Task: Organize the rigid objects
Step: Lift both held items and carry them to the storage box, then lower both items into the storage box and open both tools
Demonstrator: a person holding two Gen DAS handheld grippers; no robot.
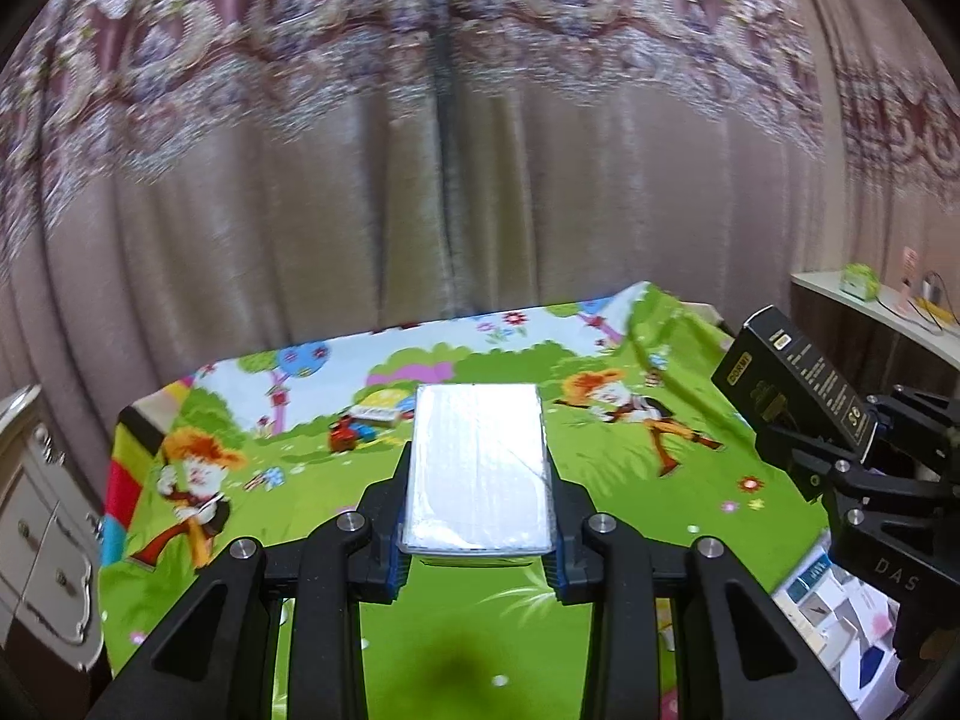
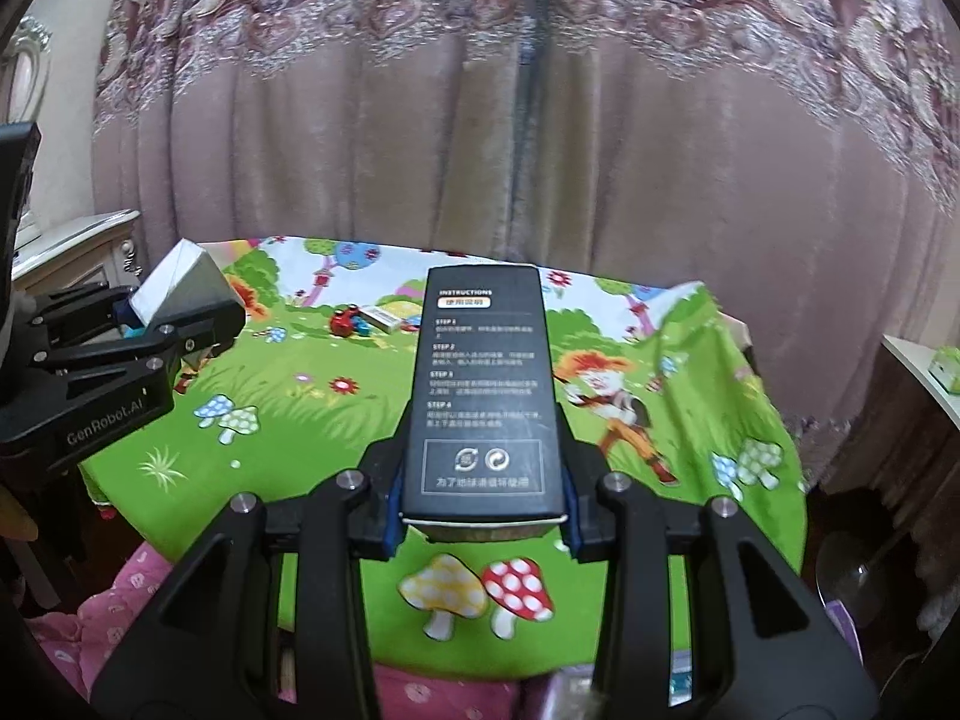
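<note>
Where claws grip, box (image 1: 480,462) ends seem hidden

Heavy pinkish-beige curtains (image 1: 336,192) hang in deep folds across the whole back of the room, closed, with an ornate floral lace valance (image 2: 540,6) along the top. In front of them stands a table draped in a bright green cartoon cloth (image 2: 312,396) printed with mushrooms, trees and figures. A cream carved cabinet (image 1: 36,516) with metal handles stands at the left. A pale shelf (image 1: 888,312) at the right carries small items. Pink floral bedding (image 2: 102,624) lies low beside the table.
</note>
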